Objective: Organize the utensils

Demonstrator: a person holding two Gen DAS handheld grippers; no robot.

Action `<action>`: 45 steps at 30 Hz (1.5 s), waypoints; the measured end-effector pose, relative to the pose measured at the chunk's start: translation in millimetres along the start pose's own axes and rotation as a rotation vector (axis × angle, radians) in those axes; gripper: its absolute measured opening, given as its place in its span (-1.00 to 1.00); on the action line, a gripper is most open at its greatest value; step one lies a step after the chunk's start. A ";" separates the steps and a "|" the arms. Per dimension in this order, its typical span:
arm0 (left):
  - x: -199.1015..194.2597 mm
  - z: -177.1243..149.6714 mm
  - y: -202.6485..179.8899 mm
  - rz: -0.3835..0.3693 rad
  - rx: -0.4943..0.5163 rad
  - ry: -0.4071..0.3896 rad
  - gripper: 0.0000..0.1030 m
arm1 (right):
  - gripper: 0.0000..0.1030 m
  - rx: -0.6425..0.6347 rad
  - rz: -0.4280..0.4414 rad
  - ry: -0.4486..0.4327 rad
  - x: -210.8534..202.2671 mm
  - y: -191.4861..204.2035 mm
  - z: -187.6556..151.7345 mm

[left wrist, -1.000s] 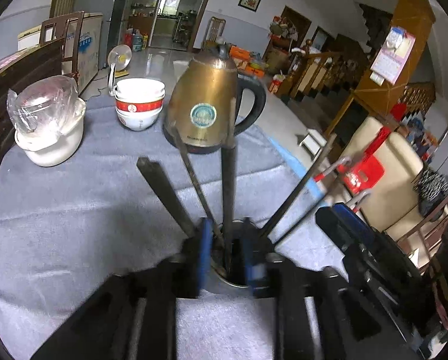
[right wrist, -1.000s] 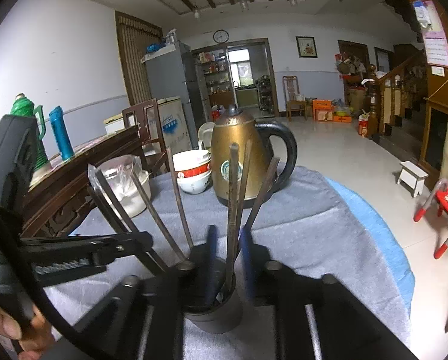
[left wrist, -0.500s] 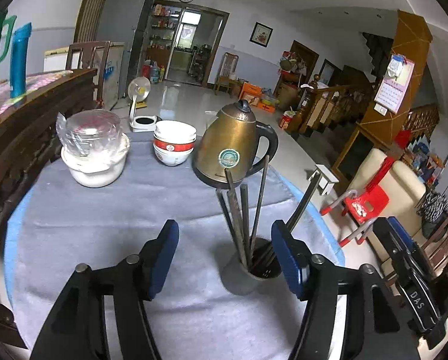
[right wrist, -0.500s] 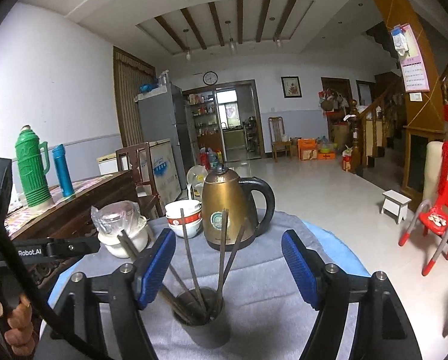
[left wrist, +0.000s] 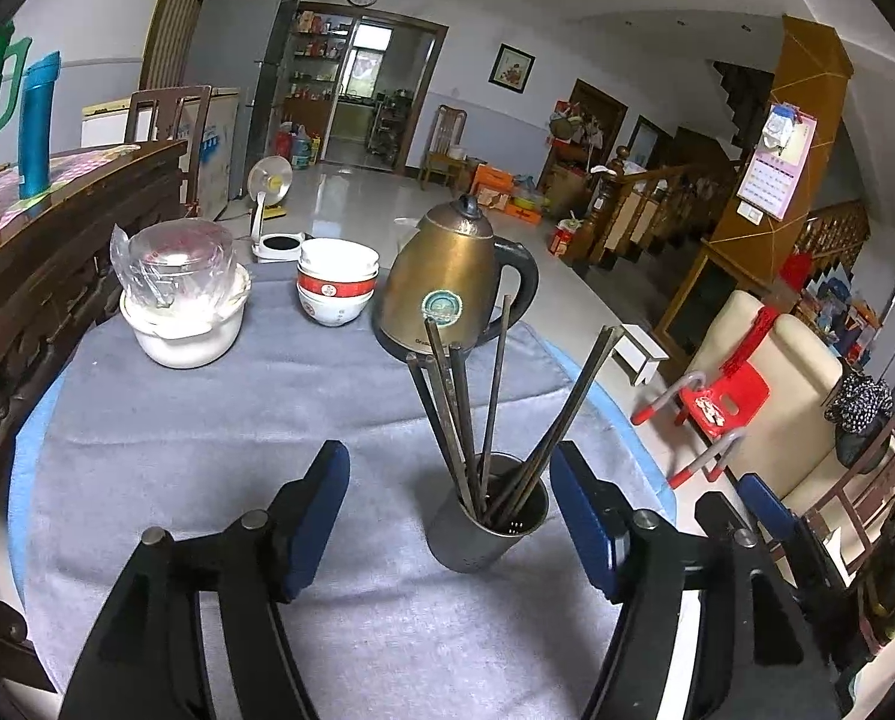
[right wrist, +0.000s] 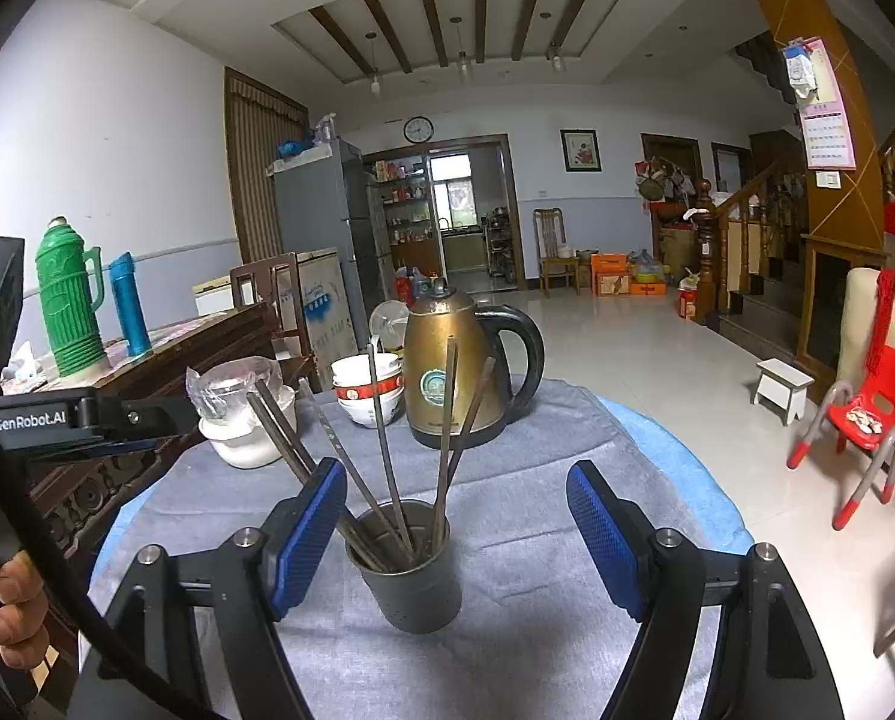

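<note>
A: Start at the left of the worktop (left wrist: 219, 420). What's there?

B: A white pot (left wrist: 185, 324) with a plastic-wrapped lid, then stacked bowls (left wrist: 338, 288), then a brass kettle (left wrist: 456, 282). None of it looks like part of the job. Nearer the cameras stands the cup (left wrist: 488, 513), a dark metal holder on the grey cloth.

A: And the utensils?

B: The chopsticks (left wrist: 495, 396) all stand in the cup, leaning apart in a fan. I see none lying loose on the cloth in either view.

A: The fingers?

B: The left gripper (left wrist: 450, 513) has its fingers spread wide, and they have just been opening. The cup sits in the gap between them, but the blue pads are clear of it on both sides, so nothing is held. The right gripper (right wrist: 456, 531) is likewise wide apart and has just been opening; in its view the cup (right wrist: 411, 576) stands between the pads, untouched. At that view's left edge a hand (right wrist: 15, 606) holds the other tool.

A: So how far along are we?

B: By my reading, near or at the end. The sticks are gathered, the cup stands upright, both grippers are free. What could be left is tidying the fan so the sticks stand closer together, if that matters at all.
</note>
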State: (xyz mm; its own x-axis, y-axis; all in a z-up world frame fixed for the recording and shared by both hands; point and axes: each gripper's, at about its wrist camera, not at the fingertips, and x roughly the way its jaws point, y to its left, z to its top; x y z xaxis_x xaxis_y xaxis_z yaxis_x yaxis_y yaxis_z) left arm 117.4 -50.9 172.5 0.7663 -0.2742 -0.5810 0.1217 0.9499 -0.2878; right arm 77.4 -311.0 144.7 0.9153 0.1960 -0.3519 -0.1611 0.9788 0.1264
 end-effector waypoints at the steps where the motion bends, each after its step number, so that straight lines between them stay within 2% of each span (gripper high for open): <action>1: -1.2 -1.0 -0.9 0.002 0.002 -0.002 0.38 | 0.53 -0.001 0.002 0.002 -0.7 1.2 0.8; 6: -5.0 -3.3 -2.8 0.036 0.021 -0.016 0.44 | 0.53 -0.001 0.017 0.016 -1.6 4.3 -3.6; 10: -9.0 -4.4 -4.0 0.038 0.028 -0.028 0.45 | 0.53 -0.003 0.020 0.026 -1.4 6.4 -6.7; 13: -19.2 -4.3 -3.5 0.031 0.018 -0.067 0.45 | 0.53 -0.001 0.016 0.030 -0.7 6.2 -7.2; 15: -29.3 -4.0 -2.9 0.035 0.013 -0.105 0.54 | 0.53 0.000 0.012 0.026 -1.4 5.8 -6.1; 19: -35.7 -9.0 -3.3 0.076 0.038 -0.129 0.64 | 0.53 0.001 0.013 0.025 -2.8 5.9 -7.1; 22: -30.2 -19.2 -2.9 0.134 0.079 -0.108 0.66 | 0.53 0.003 0.020 0.032 -2.4 6.0 -8.7; 26: -17.0 -36.1 5.9 0.164 0.090 -0.042 0.66 | 0.53 -0.007 0.032 0.059 0.6 9.7 -16.3; 30: -12.3 -43.0 8.4 0.158 0.083 -0.015 0.66 | 0.53 -0.028 0.035 0.071 0.0 16.9 -23.7; 36: -21.2 -42.7 5.8 0.131 0.063 -0.041 0.66 | 0.53 -0.040 0.031 0.075 -1.5 20.1 -25.7; 42: -7.2 -54.5 4.6 0.142 0.078 0.012 0.68 | 0.53 -0.051 0.041 0.094 -0.2 24.3 -33.4; 45: 4.4 -60.9 10.3 0.149 0.049 0.051 0.71 | 0.53 -0.078 0.037 0.108 1.0 27.7 -41.2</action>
State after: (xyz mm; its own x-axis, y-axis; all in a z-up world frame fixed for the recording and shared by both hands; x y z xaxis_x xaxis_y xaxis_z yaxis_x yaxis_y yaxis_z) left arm 83.6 -51.4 120.6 0.7450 -0.1356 -0.6531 0.0404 0.9865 -0.1586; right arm 58.7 -281.3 109.6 0.8636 0.2329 -0.4471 -0.2260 0.9716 0.0697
